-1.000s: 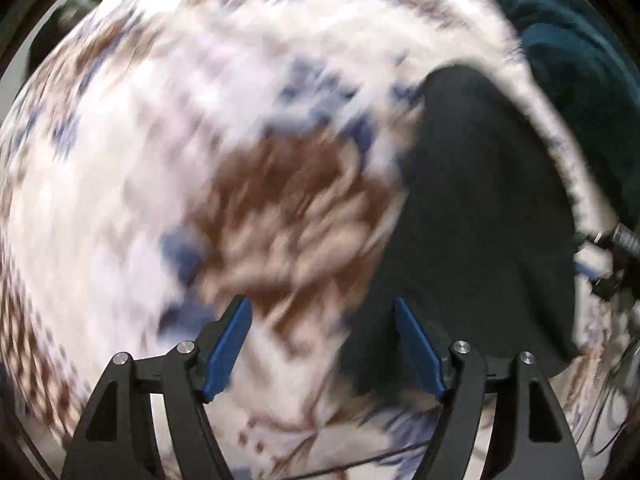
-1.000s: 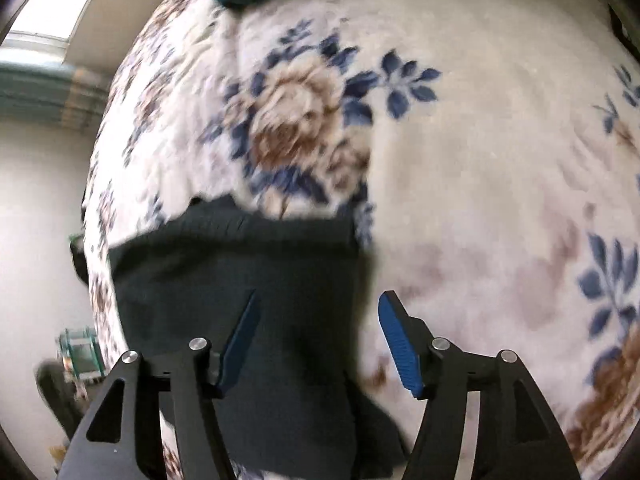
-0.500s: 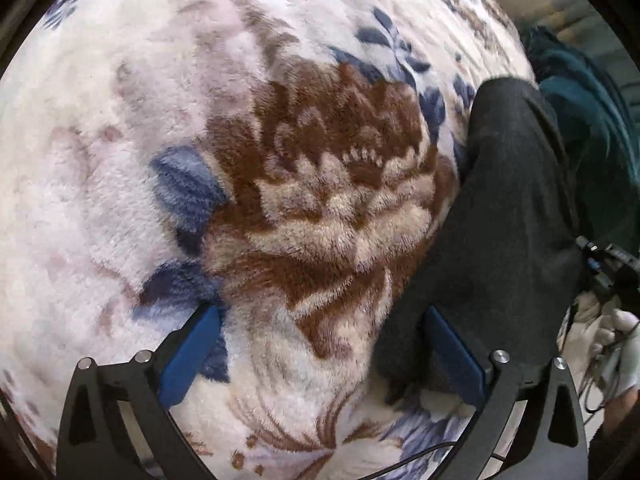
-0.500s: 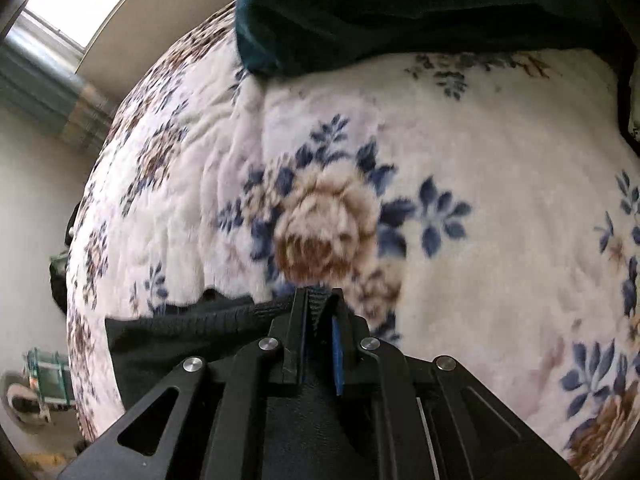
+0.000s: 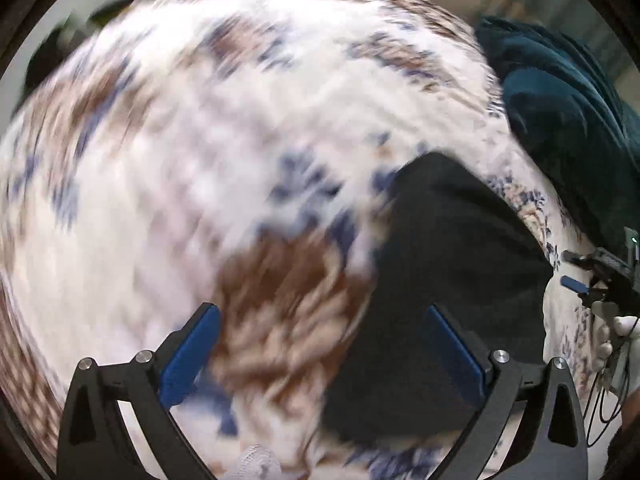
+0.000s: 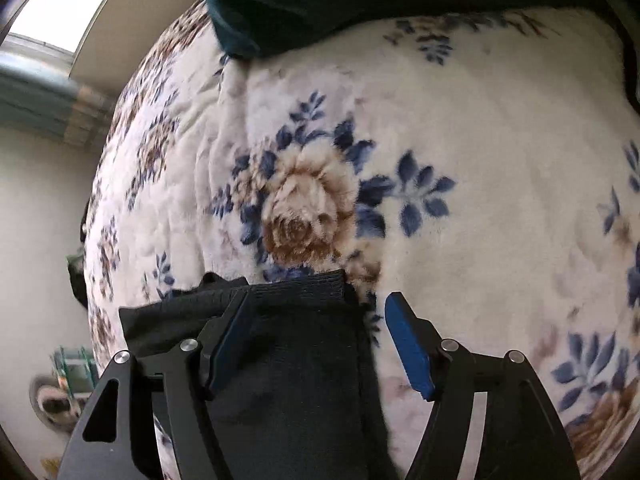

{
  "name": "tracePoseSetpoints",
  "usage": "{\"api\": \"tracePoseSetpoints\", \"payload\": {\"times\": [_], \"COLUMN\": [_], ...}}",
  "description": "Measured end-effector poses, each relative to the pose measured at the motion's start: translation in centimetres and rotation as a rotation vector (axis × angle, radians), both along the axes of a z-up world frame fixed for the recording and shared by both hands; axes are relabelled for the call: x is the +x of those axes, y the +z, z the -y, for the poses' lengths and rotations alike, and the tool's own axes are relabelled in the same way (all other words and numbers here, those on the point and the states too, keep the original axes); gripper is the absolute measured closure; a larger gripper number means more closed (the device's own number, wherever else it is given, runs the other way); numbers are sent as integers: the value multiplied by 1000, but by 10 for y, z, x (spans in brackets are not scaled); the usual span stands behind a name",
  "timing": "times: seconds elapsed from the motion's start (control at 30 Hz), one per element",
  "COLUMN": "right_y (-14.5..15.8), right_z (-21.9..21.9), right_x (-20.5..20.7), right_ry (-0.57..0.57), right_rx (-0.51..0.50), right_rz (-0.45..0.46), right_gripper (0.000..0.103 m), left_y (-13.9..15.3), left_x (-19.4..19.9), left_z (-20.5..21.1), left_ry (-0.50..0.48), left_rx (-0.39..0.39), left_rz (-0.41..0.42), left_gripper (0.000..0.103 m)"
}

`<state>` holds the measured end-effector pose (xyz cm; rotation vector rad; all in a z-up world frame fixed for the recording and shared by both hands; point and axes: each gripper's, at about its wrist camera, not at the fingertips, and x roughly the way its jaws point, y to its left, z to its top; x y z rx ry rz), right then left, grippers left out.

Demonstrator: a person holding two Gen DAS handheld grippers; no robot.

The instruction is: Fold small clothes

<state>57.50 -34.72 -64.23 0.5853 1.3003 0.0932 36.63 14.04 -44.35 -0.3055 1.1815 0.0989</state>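
A black garment (image 6: 288,364) lies flat on a floral blanket (image 6: 460,152), its ribbed hem between the blue pads of the right gripper (image 6: 316,340), whose jaws have just been opening and no longer pinch it. The left gripper (image 5: 320,356) hangs spread wide above the garment's other edge, gripping nothing.

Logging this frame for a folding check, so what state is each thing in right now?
black garment: folded narrow, lying flat on the blanket, ribbed hem on top, not gripped.
left tool: wide open, holding nothing, above the garment's edge.
right tool: open, jaws have just been opening, garment under them, not pinched.
floral blanket: spread out.
teal fabric: bunched at the far edge.
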Motion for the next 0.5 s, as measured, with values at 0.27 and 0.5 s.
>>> {"api": "tracePoseSetpoints", "payload": {"times": [0.27, 0.5], "right_y": [-26, 8], "right_z": [-29, -105], "right_x": [33, 30], "right_ry": [98, 367], "right_rx": [-112, -233], "right_rz": [-88, 38], "right_gripper": [32, 32], "left_y": [-48, -83], "left_x": [150, 191], "left_z": [67, 54], "left_ry": [-206, -168], "left_rx": [192, 194], "left_rz": [-101, -172], "left_gripper": [0, 0]}}
